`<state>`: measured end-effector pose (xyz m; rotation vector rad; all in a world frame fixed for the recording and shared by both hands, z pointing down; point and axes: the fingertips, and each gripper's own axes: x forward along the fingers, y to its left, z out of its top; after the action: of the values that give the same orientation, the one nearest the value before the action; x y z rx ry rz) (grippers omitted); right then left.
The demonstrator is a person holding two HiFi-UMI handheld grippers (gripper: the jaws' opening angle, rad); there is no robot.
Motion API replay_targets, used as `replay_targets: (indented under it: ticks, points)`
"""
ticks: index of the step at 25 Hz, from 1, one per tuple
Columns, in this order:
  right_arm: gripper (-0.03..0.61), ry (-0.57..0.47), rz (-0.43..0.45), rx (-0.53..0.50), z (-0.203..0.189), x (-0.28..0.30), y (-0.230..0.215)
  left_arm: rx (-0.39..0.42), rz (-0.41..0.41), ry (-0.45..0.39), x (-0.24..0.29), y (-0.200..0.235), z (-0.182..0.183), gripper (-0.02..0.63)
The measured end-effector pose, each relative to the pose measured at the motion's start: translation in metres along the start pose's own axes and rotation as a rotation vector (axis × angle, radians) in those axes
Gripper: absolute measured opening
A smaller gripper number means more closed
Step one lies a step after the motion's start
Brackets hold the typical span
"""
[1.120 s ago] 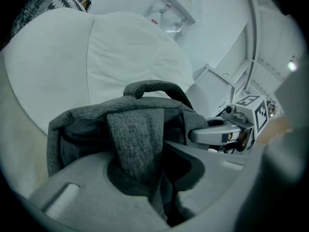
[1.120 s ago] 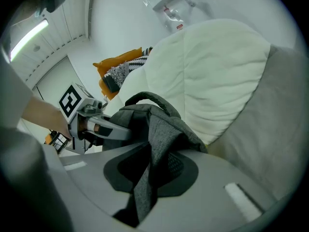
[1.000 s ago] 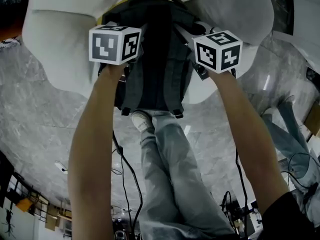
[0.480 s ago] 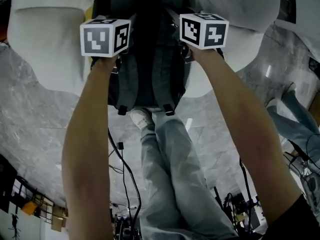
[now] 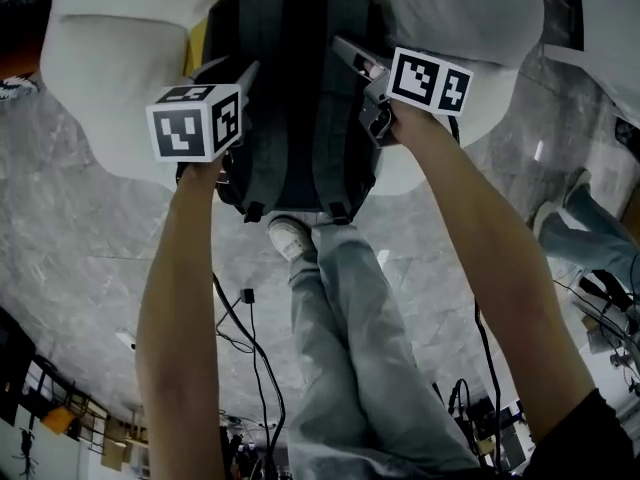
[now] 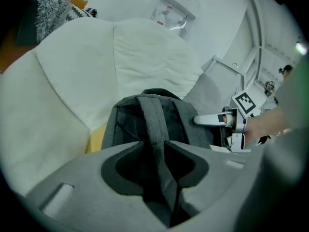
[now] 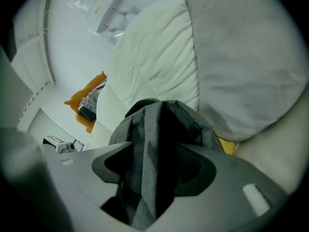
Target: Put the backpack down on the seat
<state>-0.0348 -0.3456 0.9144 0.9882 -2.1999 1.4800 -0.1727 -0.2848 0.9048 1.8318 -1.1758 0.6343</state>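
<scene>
Now the backpack (image 5: 295, 98) stands in the upper middle of the head view, on the white seat (image 5: 120, 138). Its back rests against the pale cushion (image 6: 149, 57) and its strap side is turned toward the person. Its long axis runs up and down the frame, from its top at the upper edge to the strap ends hanging near the person's shoe (image 5: 288, 236) at the seat's front. I judge that the bag's weight is already on the seat, though its underside is hidden.

Both claws have just been opening and now stand released. The left claw (image 5: 225, 73) sits at the bag's left flank and the right claw (image 5: 362, 86) at its right flank, the right one a touch higher in the frame. In the left gripper view the left shoulder strap (image 6: 155, 129) runs down through the gap between the spread jaws, loose and not pinched. The right gripper view shows the same for the right shoulder strap (image 7: 154, 144), which drapes slack between that claw's jaws.

So the coming move turns on this: the bag lies straight ahead of each claw, toward the top of the frame, and each strap runs along the bag's long axis through an open claw. Drawing both claws back toward the lower frame would probably clear the webbing. A sideways pull might snag a strap and tip the bag off the front edge. Neither hand is clearly nearer.
</scene>
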Motion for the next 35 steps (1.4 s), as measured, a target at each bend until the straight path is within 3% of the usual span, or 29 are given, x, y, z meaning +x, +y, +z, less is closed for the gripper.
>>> replay_targets:
  ticks: [8,12,16,21,25,29,35]
  points:
    - [0.272,-0.051,-0.064,0.011,-0.023,-0.059,0.001,-0.053,0.014,-0.035,-0.050,-0.016,-0.017,0.101]
    - [0.264,-0.039,-0.086,-0.005,-0.038,-0.084,0.020,0.002,0.051,-0.019,-0.078,-0.037,-0.030,0.013]
    - [0.261,0.015,-0.104,-0.085,-0.047,-0.111,0.040,-0.040,0.057,-0.011,-0.103,-0.065,-0.047,0.000]
    - [0.162,-0.054,-0.120,-0.075,-0.043,-0.141,0.066,-0.101,0.047,-0.011,-0.132,-0.096,-0.068,0.000]
    - [0.140,-0.064,-0.130,-0.080,-0.055,-0.161,0.080,-0.112,0.004,-0.022,-0.157,-0.124,-0.077,0.000]
    - [0.020,-0.100,-0.165,-0.062,-0.067,-0.189,0.092,-0.101,-0.025,-0.039,-0.187,-0.150,-0.081,0.000]
    - [0.003,-0.084,-0.197,-0.089,-0.083,-0.232,0.114,-0.153,0.004,-0.090,-0.237,-0.174,-0.078,0.000]
